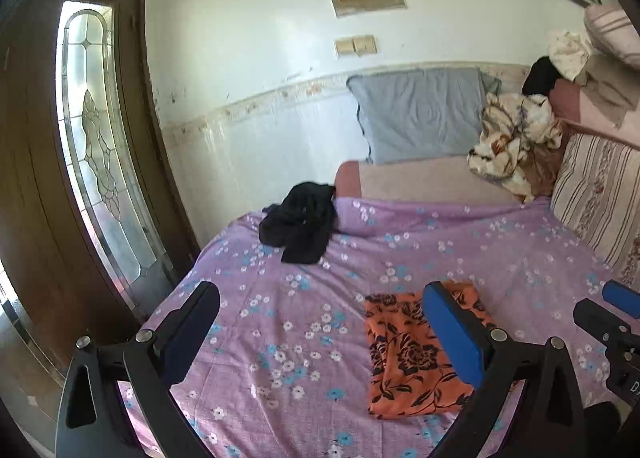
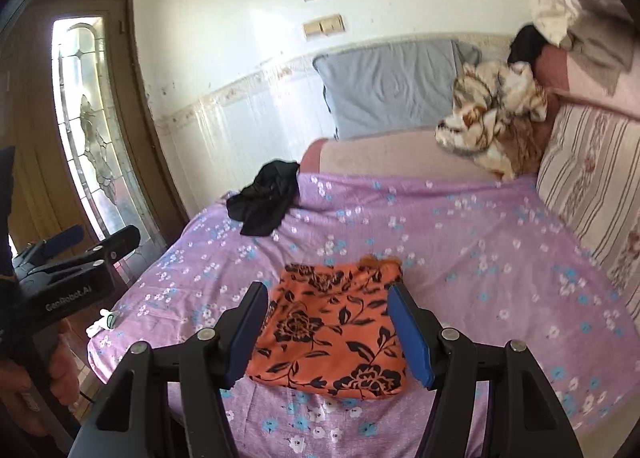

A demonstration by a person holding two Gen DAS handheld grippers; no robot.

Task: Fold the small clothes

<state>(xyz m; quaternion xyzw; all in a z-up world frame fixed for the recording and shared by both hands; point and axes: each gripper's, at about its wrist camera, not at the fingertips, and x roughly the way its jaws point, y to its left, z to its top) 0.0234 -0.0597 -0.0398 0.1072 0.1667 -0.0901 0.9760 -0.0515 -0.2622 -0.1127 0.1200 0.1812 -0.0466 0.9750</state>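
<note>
Orange floral garment (image 2: 332, 330): folded, near; my left gripper (image 1: 320, 334) and right gripper (image 2: 328, 334) released, empty. Next: fetch crumpled black garment (image 1: 298, 224), far left.

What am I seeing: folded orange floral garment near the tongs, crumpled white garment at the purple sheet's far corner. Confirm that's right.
Not quite: the crumpled garment at the far corner is black, as the right wrist view shows. The folded orange floral garment does lie on the purple sheet near the tongs.

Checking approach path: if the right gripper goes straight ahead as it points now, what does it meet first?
Most likely the orange floral garment, lying flat on the purple bedsheet between the open right gripper fingers. Depth is unclear.
</note>
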